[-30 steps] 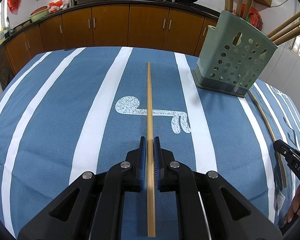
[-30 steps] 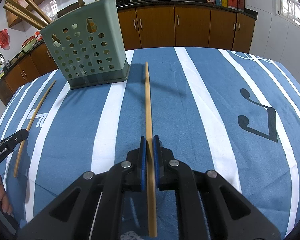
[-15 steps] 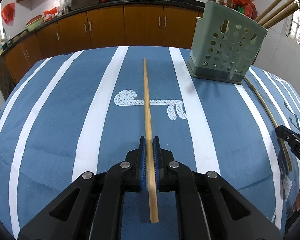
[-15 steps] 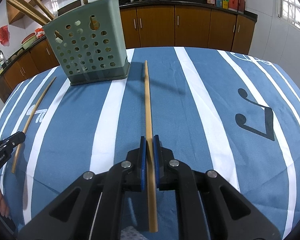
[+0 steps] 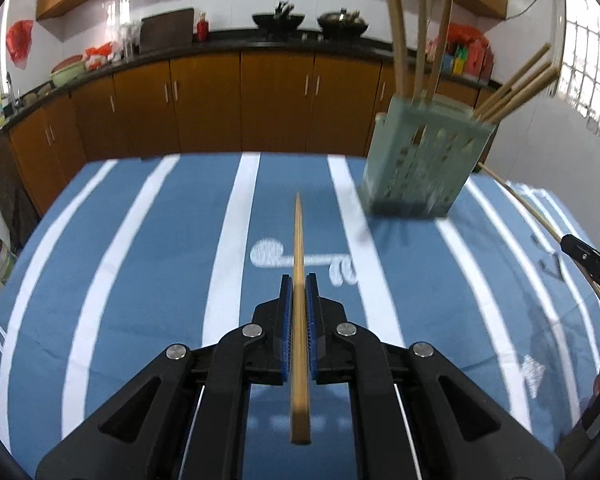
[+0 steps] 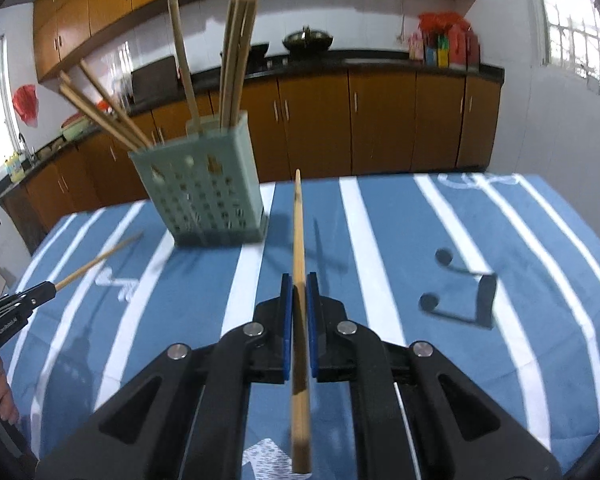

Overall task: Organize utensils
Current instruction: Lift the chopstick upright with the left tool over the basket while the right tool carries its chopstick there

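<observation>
Chopsticks (image 5: 299,300) (image 6: 299,300), 1 clamped in each closed gripper (image 5: 299,292) (image 6: 299,292), have tilted up off the cloth (image 5: 140,280); holder (image 5: 420,168) (image 6: 208,196) ahead, ready for insertion.

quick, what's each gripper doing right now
Left gripper: closed on a chopstick.
Right gripper: closed on another chopstick, pointing toward the green holder.
</observation>
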The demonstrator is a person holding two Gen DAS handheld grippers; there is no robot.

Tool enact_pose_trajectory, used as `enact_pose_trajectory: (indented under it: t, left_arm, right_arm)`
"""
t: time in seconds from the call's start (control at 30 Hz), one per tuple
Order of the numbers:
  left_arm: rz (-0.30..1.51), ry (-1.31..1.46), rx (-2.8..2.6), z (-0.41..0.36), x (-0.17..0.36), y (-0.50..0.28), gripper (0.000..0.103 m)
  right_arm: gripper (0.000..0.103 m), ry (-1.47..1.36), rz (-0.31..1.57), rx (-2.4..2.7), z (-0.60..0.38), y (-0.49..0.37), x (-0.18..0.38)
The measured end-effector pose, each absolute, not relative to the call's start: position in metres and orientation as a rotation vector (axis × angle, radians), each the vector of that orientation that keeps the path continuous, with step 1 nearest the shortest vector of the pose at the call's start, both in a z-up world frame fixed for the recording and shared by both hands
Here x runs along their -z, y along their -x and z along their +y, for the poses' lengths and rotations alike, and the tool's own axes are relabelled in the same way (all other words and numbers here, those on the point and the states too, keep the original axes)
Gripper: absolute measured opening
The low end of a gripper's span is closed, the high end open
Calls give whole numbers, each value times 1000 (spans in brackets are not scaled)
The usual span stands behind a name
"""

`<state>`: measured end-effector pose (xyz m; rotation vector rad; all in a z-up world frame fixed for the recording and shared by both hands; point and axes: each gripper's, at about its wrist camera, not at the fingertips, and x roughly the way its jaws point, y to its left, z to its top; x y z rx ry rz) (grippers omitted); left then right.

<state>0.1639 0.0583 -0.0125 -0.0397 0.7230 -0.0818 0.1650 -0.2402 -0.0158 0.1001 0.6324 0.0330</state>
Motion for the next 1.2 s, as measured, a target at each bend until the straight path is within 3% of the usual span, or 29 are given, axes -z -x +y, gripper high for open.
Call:
enact_pose_trajectory:
  t: [0.6, 1.2]
  left_arm:
    - [604, 47, 92, 61, -31, -154, 7]
    - [501, 58, 201, 49, -79, -148, 6]
  right_arm:
    - [8, -106, 585, -18, -255, -156, -12]
    - [8, -139, 456, -124, -250, -145, -75]
